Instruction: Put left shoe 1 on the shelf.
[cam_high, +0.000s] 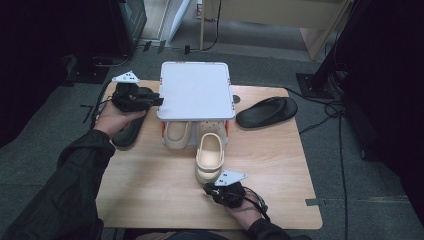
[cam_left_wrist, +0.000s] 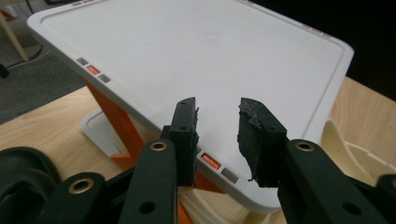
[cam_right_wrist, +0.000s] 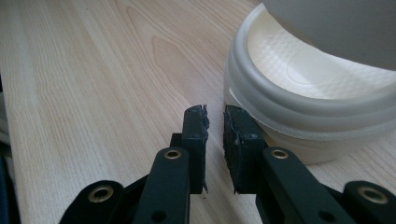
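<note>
- Tongs first, from the high view: the left tongs (cam_high: 156, 99) sit at the left edge of the white rack (cam_high: 196, 89), level with its top panel, and the right tongs (cam_high: 214, 188) rest low near the tabletop's (cam_high: 150, 185) near edge, just behind the heel of a cream clog (cam_high: 209, 157).
- High view, count of footwear: three cream clogs and two black sandals. One cream clog stands free on the tabletop in front of the rack; two more (cam_high: 177, 134) sit side by side under the rack's top panel, toes inward. One black sandal (cam_high: 266, 111) lies toward the right far corner, well apart from the rack; the other black sandal (cam_high: 127, 134) lies at the left edge, under the person's left hand (cam_high: 117, 119).
- High view, container: the rack stands at the middle of the far edge, with orange side pieces showing below its white panel.
- Left gripper view: the left tongs (cam_left_wrist: 217, 135) stand apart with nothing between them, poised over the near edge of the rack's white panel (cam_left_wrist: 201, 56). An orange support (cam_left_wrist: 116, 123) slants beneath it, part of a black sandal (cam_left_wrist: 23, 172) shows at lower left, and a cream clog (cam_left_wrist: 350, 149) at right.
- Right gripper view: the right tongs (cam_right_wrist: 215, 140) stand with a narrow gap, nothing clamped, just beside the rounded heel of the cream clog (cam_right_wrist: 308, 98), over bare tabletop (cam_right_wrist: 93, 70).
</note>
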